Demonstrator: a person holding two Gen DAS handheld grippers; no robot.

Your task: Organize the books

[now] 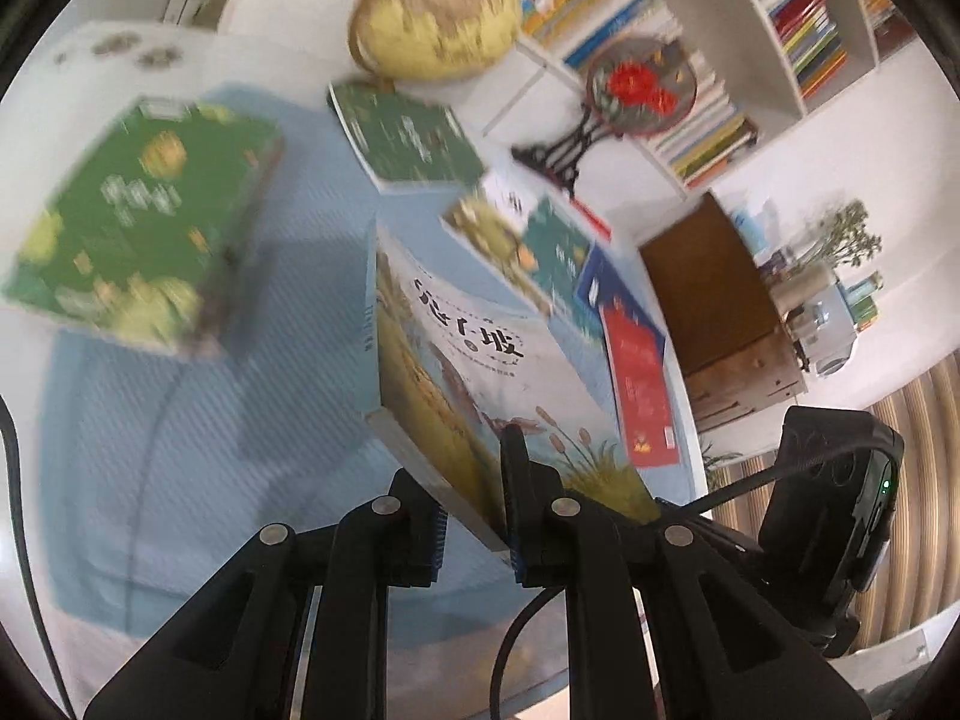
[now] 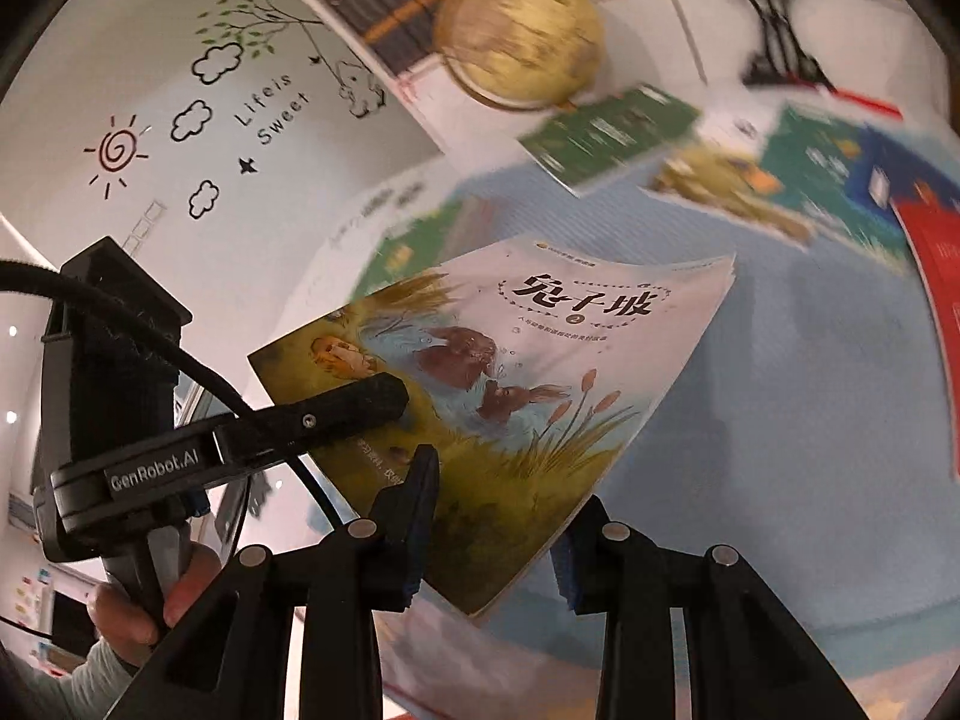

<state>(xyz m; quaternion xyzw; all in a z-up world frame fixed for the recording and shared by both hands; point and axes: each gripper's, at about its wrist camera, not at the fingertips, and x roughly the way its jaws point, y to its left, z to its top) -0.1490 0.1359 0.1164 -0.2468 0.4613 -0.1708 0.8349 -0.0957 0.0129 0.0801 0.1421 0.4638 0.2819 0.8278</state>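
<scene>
A thin book with rabbits and reeds on its cover (image 1: 474, 354) (image 2: 528, 372) hangs tilted above the blue mat (image 1: 180, 432) (image 2: 780, 420), held by both grippers. My left gripper (image 1: 465, 468) is shut on its lower edge. From the right wrist its upper finger (image 2: 354, 405) lies across the cover's left corner. My right gripper (image 2: 509, 480) is shut on the near corner, one finger over the cover, the other under the edge. The right gripper's black body (image 1: 834, 510) shows beside the book. Other books lie on the mat: a thick green one (image 1: 138, 222), a smaller green one (image 1: 408, 138) (image 2: 612, 132), a red one (image 1: 639, 384) (image 2: 936, 276).
A globe (image 1: 438, 6) (image 2: 522, 42) and a round ornament with a red flower on a black stand (image 1: 642, 90) sit at the back of the table. White shelves full of books (image 1: 804, 36) rise behind them. A brown cabinet (image 1: 708, 300) stands beyond the table's right edge.
</scene>
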